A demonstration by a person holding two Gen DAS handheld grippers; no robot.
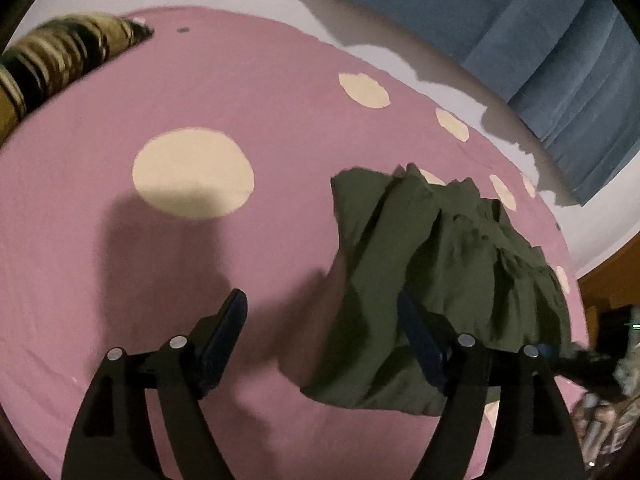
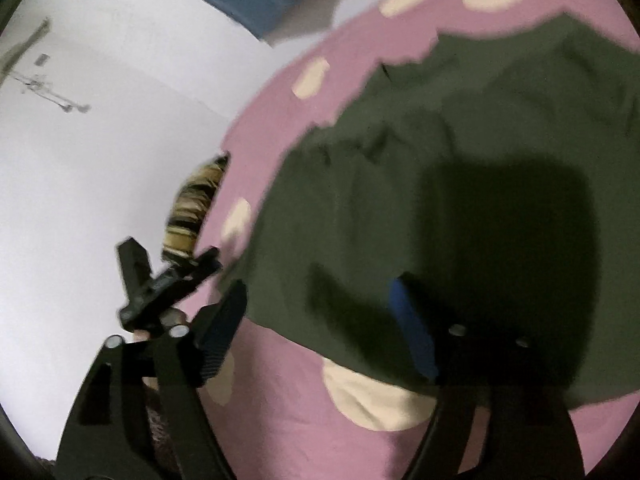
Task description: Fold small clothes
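A small olive-green garment lies crumpled on the pink bed sheet with cream dots. In the left wrist view my left gripper is open and empty; its right finger sits over the garment's near edge. In the right wrist view the garment fills the right half. My right gripper is open above its near edge, with the right finger in shadow over the cloth. The left gripper shows at the left of that view.
A striped brown and cream cushion lies at the bed's far left and shows in the right wrist view. Blue curtains hang on a white wall beyond the bed. Clutter sits at the bed's right edge.
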